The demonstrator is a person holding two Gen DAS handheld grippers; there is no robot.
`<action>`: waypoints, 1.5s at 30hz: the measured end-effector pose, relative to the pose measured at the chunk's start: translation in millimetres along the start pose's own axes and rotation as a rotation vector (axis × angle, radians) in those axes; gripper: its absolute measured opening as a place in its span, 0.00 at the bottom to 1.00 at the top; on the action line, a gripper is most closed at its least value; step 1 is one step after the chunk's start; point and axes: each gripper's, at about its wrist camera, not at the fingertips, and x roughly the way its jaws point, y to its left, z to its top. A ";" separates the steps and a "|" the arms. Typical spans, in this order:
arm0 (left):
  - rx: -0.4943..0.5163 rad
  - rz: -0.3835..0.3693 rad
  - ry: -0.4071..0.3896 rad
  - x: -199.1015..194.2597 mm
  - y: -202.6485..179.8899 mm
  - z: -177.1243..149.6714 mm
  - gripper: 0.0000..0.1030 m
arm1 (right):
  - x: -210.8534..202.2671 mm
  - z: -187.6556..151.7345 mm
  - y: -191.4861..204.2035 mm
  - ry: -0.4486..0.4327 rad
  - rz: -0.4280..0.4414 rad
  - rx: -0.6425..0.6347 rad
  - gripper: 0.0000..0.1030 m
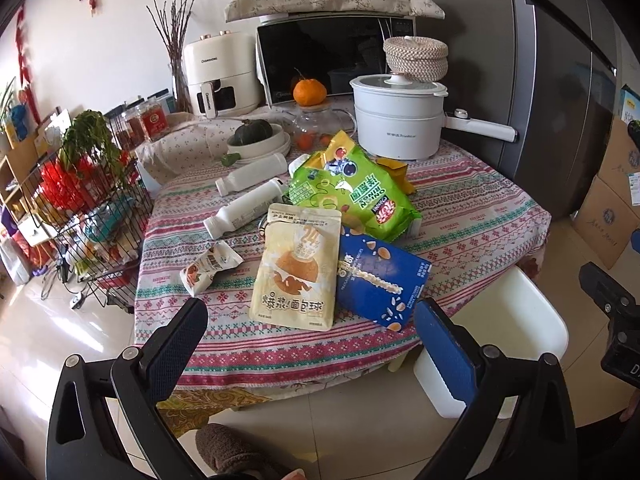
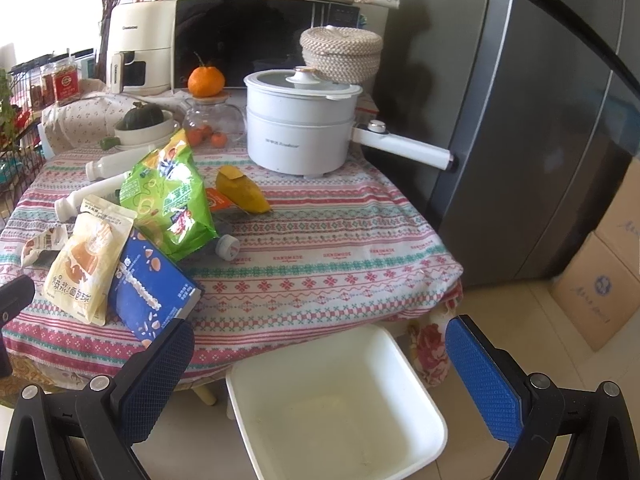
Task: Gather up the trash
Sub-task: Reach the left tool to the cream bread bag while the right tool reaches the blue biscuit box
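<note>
Trash lies on the patterned tablecloth: a cream bread pouch, a blue box, a green snack bag, two white bottles, a small torn wrapper and a yellow packet. A white bin stands on the floor at the table's front edge. My left gripper hangs open just in front of the pouch and box, holding nothing. Over the bin, my right gripper is open and holds nothing.
At the back of the table stand a white electric pot, a microwave, an air fryer, a glass teapot with an orange on top, and a bowl with a squash. A wire rack stands left, a grey fridge and cardboard boxes right.
</note>
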 end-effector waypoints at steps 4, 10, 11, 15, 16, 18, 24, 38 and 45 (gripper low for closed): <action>0.004 0.036 -0.012 4.0 9.6 12.7 1.00 | 2.9 8.3 5.2 -0.002 0.002 -0.017 1.00; 0.015 0.076 -0.003 16.5 18.7 27.5 1.00 | 8.9 21.4 16.6 -0.003 0.003 -0.064 1.00; 0.015 0.079 0.003 19.3 20.4 29.8 1.00 | 10.0 23.1 18.6 -0.003 0.001 -0.072 1.00; 0.011 0.087 0.022 29.4 25.2 37.1 1.00 | 13.9 29.1 25.0 -0.016 0.008 -0.094 1.00; 0.011 0.088 0.027 32.1 26.1 39.3 1.00 | 14.7 30.2 26.8 -0.019 0.001 -0.105 1.00; 0.008 0.086 0.042 38.0 27.0 42.0 1.00 | 16.4 32.7 32.3 -0.024 -0.009 -0.134 1.00; -0.009 0.085 0.070 56.5 31.8 44.8 1.00 | 26.0 44.7 44.3 -0.009 0.016 -0.171 1.00; -0.019 0.043 0.187 112.8 48.9 32.5 1.00 | 70.4 42.5 60.8 0.070 0.089 -0.193 1.00; -0.068 -0.120 0.335 155.2 62.7 29.3 1.00 | 107.6 41.5 65.4 0.217 0.250 -0.169 1.00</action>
